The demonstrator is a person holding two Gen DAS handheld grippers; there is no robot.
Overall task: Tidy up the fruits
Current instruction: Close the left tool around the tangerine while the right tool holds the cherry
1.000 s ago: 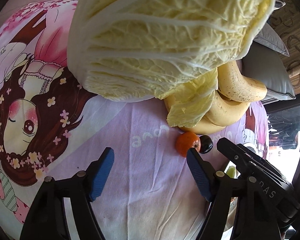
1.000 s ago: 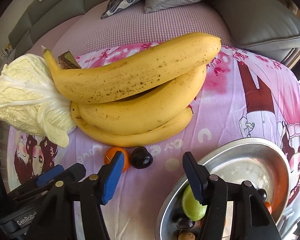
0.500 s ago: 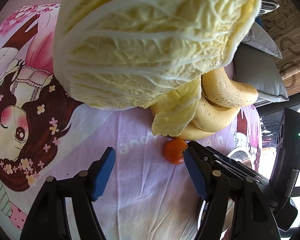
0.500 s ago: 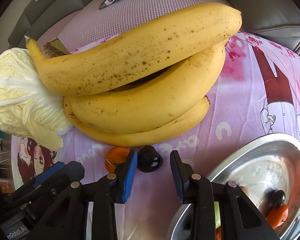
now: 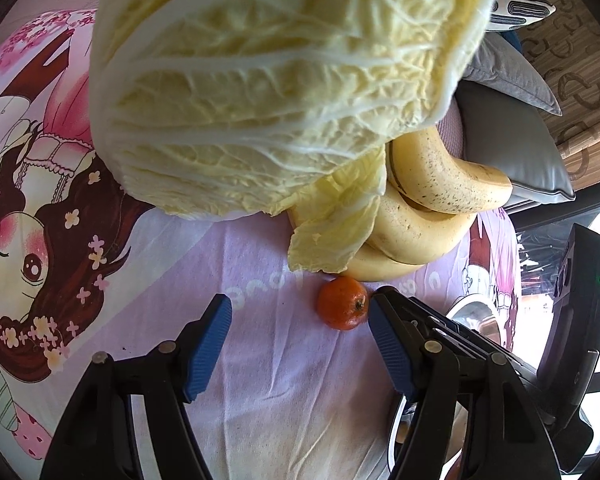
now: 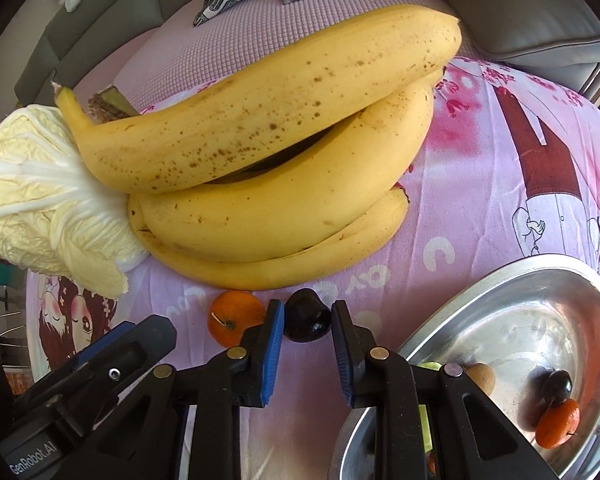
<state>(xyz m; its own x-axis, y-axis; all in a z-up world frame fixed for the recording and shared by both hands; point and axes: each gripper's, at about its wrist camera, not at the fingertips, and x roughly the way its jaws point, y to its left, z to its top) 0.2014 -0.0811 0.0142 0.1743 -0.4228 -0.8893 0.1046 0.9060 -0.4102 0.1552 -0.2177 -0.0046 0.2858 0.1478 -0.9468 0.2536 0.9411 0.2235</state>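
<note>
In the right wrist view, my right gripper (image 6: 307, 322) has its blue pads closed around a small dark plum (image 6: 308, 315) lying on the pink printed cloth. A small orange (image 6: 236, 317) sits just left of it, below a bunch of bananas (image 6: 268, 168). A steel bowl (image 6: 512, 312) at lower right holds a dark fruit, an orange fruit and a brown one. In the left wrist view, my left gripper (image 5: 300, 330) is open and empty; the orange (image 5: 343, 303) lies just inside its right pad. The plum is hidden there by the right gripper.
A large napa cabbage (image 5: 268, 80) lies on the cloth beside the bananas (image 5: 432, 208) and also shows in the right wrist view (image 6: 40, 200). Grey sofa cushions (image 6: 520, 12) stand behind. The bowl rim (image 5: 472, 312) shows past the right gripper.
My right gripper moved forward and narrowed its jaws around the dark plum. My left gripper shifted slightly; the right gripper now hides the plum in its view.
</note>
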